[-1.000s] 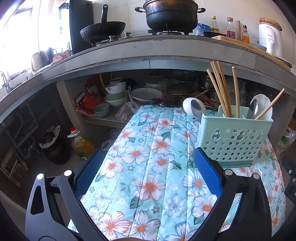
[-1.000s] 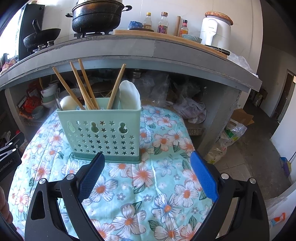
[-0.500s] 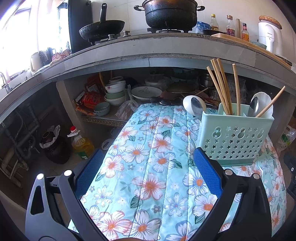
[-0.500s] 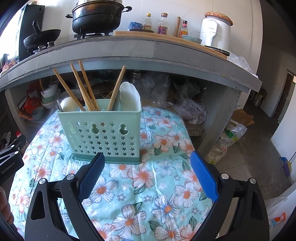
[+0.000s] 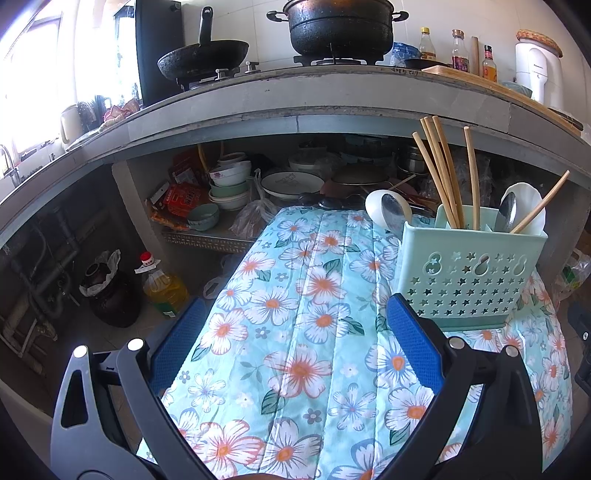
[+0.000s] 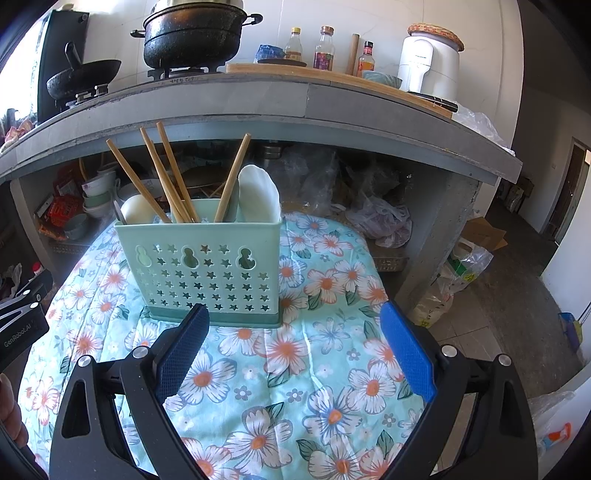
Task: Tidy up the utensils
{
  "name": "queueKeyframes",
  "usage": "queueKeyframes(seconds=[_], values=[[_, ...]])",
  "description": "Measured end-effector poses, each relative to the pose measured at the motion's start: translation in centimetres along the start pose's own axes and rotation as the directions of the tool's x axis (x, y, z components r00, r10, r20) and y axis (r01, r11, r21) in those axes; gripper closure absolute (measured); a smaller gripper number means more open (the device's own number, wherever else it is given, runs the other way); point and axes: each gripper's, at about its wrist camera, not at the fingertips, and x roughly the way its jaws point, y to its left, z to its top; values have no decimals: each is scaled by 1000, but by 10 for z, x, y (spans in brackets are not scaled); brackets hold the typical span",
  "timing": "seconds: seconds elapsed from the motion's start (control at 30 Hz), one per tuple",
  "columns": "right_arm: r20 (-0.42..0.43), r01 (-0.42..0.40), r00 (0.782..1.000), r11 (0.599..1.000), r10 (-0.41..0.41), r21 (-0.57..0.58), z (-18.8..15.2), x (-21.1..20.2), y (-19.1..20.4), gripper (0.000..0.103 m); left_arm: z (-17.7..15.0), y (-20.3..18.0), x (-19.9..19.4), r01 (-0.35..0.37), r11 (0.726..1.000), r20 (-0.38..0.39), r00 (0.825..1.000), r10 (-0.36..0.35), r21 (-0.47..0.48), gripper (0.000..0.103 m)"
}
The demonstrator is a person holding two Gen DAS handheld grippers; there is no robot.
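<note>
A mint-green utensil holder (image 5: pixel 469 273) with star cutouts stands on the floral cloth; it also shows in the right wrist view (image 6: pixel 207 266). Wooden chopsticks (image 5: pixel 443 173) and white spoons (image 5: pixel 524 206) stand upright in it, and the right wrist view shows the chopsticks (image 6: pixel 166 177) and a spoon (image 6: pixel 258 195) too. Another white spoon (image 5: pixel 384 210) sits at its left end. My left gripper (image 5: pixel 291 343) is open and empty, to the holder's left. My right gripper (image 6: pixel 291 347) is open and empty, just in front of the holder.
The floral cloth (image 5: pixel 295 332) covers a small table. Behind it a concrete counter (image 5: pixel 295 107) carries a wok, a black pot (image 5: pixel 340 29), bottles and a white appliance. Bowls and plates (image 5: pixel 229 184) fill the shelf below. An oil bottle (image 5: pixel 162 284) stands on the floor left.
Both grippers have drifted slightly back from the holder; the view has shifted a little. Nothing was taken hold of or let go.
</note>
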Motion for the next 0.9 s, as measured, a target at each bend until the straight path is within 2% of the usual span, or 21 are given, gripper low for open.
queueKeyframes(seconds=[0.9], values=[[-5, -6, 1000, 1000, 6, -1, -1, 0, 2, 12, -1, 1, 1, 0, 1000, -7, 1000, 0, 3, 9]])
